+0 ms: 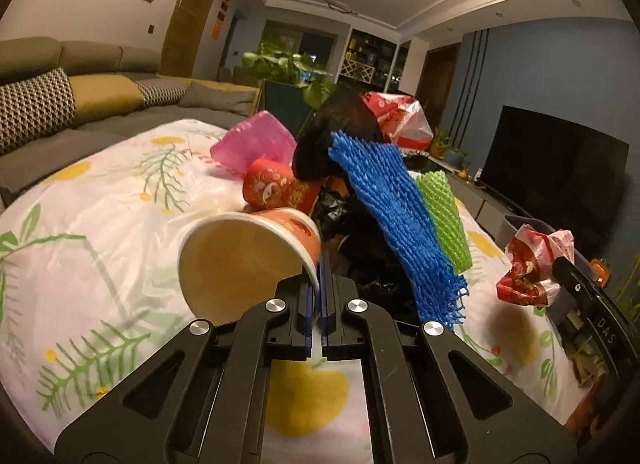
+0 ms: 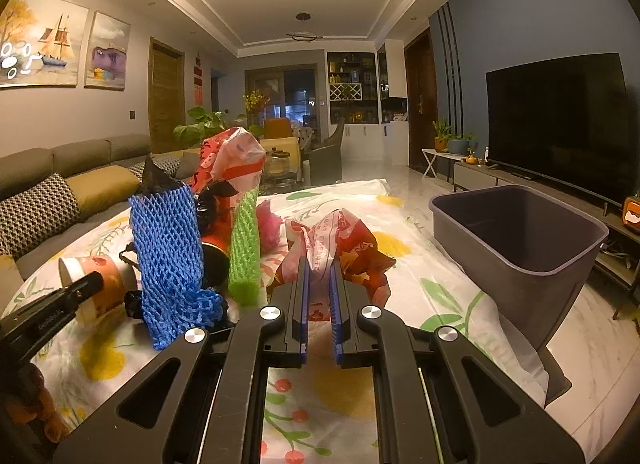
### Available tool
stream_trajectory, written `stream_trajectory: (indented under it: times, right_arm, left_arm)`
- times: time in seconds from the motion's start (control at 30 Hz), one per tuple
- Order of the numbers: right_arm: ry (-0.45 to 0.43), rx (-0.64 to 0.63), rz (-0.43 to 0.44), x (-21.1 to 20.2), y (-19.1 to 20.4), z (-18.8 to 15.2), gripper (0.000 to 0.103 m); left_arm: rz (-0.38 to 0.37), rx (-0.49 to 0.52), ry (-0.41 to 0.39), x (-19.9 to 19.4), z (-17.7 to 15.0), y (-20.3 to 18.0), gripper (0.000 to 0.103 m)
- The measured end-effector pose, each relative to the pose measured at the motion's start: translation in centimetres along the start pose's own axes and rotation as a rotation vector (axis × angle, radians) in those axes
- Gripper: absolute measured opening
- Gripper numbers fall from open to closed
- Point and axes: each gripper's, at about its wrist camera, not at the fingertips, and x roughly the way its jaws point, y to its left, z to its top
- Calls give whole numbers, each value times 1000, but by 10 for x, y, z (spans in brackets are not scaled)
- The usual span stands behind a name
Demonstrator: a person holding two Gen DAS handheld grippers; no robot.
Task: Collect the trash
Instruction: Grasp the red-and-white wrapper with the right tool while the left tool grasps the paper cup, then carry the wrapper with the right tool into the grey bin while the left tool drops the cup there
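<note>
Living rm, floral tablecloth (image 2: 408, 260). Left gripper (image 1: 320, 264) pinches paper cup (image 1: 240, 260) rim, near pile mid-table; right gripper (image 2: 320, 272) clamps red plastic bag (image 2: 340, 244); gray bin (image 2: 516, 240) at right edge.

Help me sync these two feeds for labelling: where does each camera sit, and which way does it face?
Left wrist: on the left gripper, low over the table, facing the trash pile and TV wall; its fingers pinch the paper cup rim; the right gripper's tip shows far right.
Right wrist: on the right gripper, facing down the room, gray bin to its right; it clamps a red plastic bag.
Shared: cup, bag, blue foam net, green foam net.
</note>
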Motion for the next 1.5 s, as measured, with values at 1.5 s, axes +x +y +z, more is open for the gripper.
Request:
stream_trajectory:
  times: [1.5]
  right_arm:
    - [-124, 107, -316, -3, -198, 52, 10]
  left_arm:
    - [-569, 268, -22, 94, 37, -299, 1]
